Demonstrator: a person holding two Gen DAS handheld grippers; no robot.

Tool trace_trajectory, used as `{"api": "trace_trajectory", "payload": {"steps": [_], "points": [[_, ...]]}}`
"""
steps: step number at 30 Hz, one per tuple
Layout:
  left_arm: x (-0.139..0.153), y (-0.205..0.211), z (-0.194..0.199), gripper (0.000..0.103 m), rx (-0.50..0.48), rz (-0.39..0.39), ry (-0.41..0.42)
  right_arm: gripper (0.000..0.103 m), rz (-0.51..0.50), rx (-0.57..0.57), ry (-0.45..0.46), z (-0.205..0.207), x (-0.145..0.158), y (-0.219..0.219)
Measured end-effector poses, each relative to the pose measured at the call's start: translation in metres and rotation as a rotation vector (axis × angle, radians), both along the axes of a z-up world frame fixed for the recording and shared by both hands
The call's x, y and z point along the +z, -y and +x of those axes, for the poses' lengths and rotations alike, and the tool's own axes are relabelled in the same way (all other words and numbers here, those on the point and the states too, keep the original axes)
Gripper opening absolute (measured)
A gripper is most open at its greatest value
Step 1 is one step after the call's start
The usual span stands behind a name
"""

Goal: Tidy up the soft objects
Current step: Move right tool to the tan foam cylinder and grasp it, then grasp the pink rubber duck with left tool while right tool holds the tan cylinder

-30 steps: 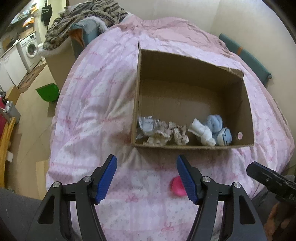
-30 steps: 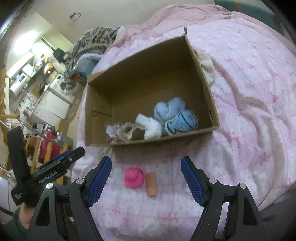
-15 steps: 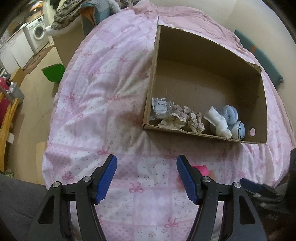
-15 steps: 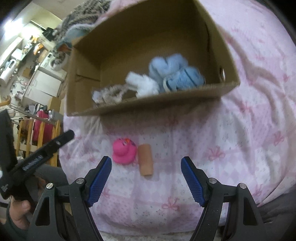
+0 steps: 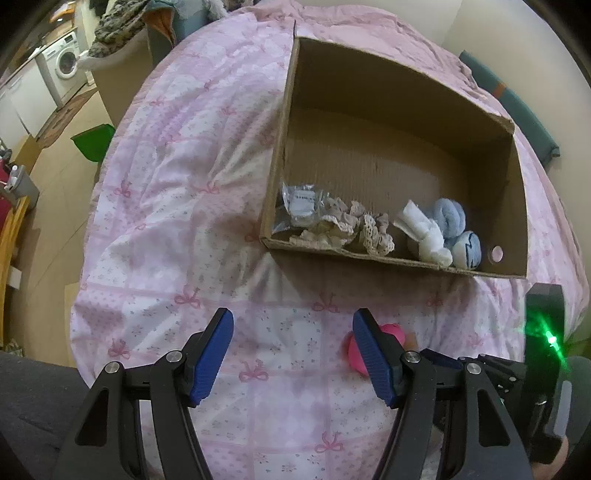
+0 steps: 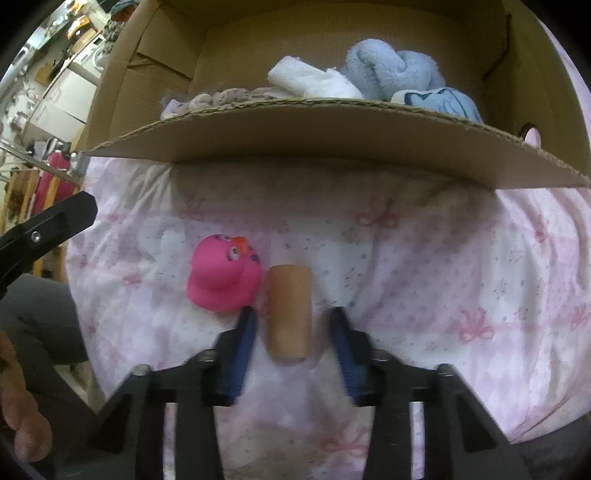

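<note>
A tan soft cylinder (image 6: 289, 314) lies on the pink quilt (image 6: 424, 266) beside a pink rubber duck (image 6: 221, 277), just in front of the cardboard box (image 6: 295, 136). My right gripper (image 6: 291, 325) straddles the cylinder with its jaws closing; a small gap still shows on each side. In the left wrist view my left gripper (image 5: 293, 354) hangs open over bare quilt, and its right finger hides part of the duck (image 5: 391, 330). Rolled blue cloths (image 5: 448, 218), a white cloth (image 5: 424, 232), lacy beige fabric (image 5: 347, 225) and a plastic packet (image 5: 301, 201) lie in the box (image 5: 369, 92).
The bed drops off to a wooden floor at the left, where a green bin (image 5: 92, 142) stands. A washing machine (image 5: 66, 62) and a heap of clothes (image 5: 118, 26) are further back. A teal cushion (image 5: 517, 107) lies against the wall at the right.
My right gripper has dropped close to the quilt over the tan cylinder and its jaws have narrowed around it. The left gripper has sunk slightly and tipped further down.
</note>
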State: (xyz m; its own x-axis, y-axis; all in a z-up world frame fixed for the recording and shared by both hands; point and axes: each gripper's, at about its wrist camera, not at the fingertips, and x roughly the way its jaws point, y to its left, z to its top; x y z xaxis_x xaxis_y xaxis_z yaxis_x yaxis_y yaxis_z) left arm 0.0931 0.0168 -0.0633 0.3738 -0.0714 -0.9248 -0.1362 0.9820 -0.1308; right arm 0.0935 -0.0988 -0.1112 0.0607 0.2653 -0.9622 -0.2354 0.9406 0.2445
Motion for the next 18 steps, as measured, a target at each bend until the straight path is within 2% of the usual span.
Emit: {"api": "trace_trajectory", "payload": {"steps": [2,4,8,12,15,18], "points": [[-0.006,0.005,0.001,0.064,-0.016,-0.003,-0.019,0.011,0.015,-0.009,-0.004,-0.002,0.002,0.003],[-0.014,0.012,0.002,0.064,-0.048,0.002,-0.042,0.008,0.020,-0.013,0.010,-0.004,0.006,0.009],[-0.029,0.034,0.002,0.064,-0.136,-0.029,-0.084,0.007,0.033,-0.051,0.024,-0.009,0.016,0.025],[-0.039,0.055,0.003,0.064,-0.216,-0.016,-0.099,0.007,0.057,-0.115,0.053,-0.005,0.029,0.048],[-0.053,0.071,0.003,0.065,-0.289,-0.005,-0.145,0.007,0.070,-0.170,0.093,-0.005,0.039,0.066],[-0.053,0.081,0.002,0.065,-0.313,0.007,-0.115,0.007,0.093,-0.205,0.116,-0.006,0.046,0.080]]}}
